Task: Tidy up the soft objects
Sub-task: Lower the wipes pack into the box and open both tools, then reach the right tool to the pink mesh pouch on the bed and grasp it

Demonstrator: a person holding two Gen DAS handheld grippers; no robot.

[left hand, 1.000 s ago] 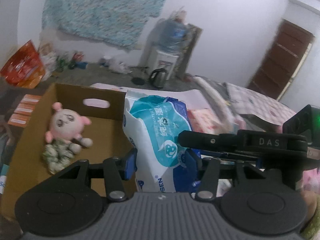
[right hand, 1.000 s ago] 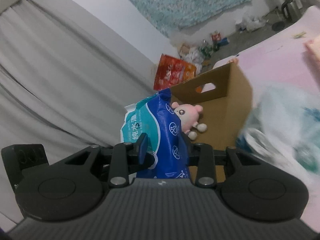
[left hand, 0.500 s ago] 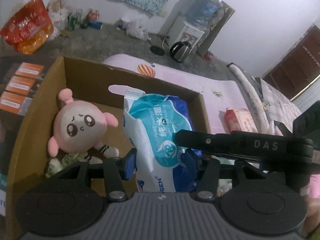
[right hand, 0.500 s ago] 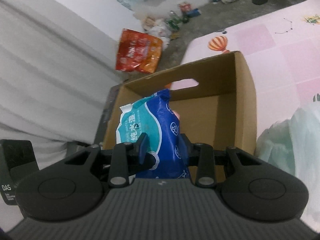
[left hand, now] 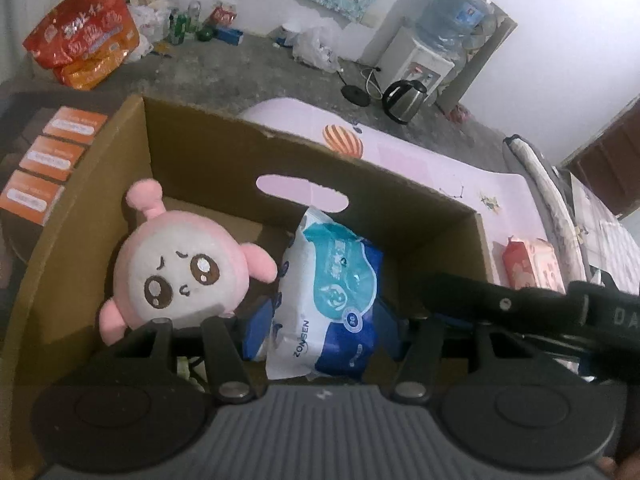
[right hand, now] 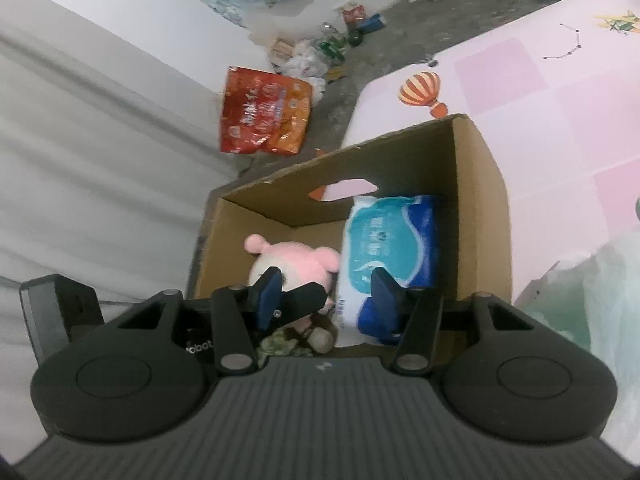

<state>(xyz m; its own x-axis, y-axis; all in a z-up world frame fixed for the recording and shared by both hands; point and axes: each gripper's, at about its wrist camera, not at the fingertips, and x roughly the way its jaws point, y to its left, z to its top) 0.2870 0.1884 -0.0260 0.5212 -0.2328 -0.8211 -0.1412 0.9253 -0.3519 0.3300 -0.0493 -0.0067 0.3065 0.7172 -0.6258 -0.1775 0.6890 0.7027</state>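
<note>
Both claws now spread wide. Left gripper (left hand: pixel 322 322), half a second ago clamped on the wet wipes pack (left hand: pixel 334 300), now parted, blue pads standing off either side of it. Right gripper (right hand: pixel 326 294), earlier also pinching a blue pack, now open over the cardboard box (right hand: pixel 486 216) and holding nothing. Pack now resting down inside the box at centre frame of the left view, leaning toward the far wall under the handle cutout (left hand: pixel 302 191); in the right view lying against the right-hand inner wall (right hand: pixel 390 256).

Pink plush doll (left hand: pixel 180 276) just left of the pack, its arm touching the wrapper. Right gripper's black bar crossing the right of the left view, over the box corner. Pink tissue pack (left hand: pixel 530 264) on the pink mat (left hand: pixel 404 156) at right. Red snack bag (left hand: pixel 82 50) upper left, kettle (left hand: pixel 404 100) and water dispenser (left hand: pixel 428 56) upper centre-right. Orange boxes (left hand: pixel 52 158) along the left edge.
</note>
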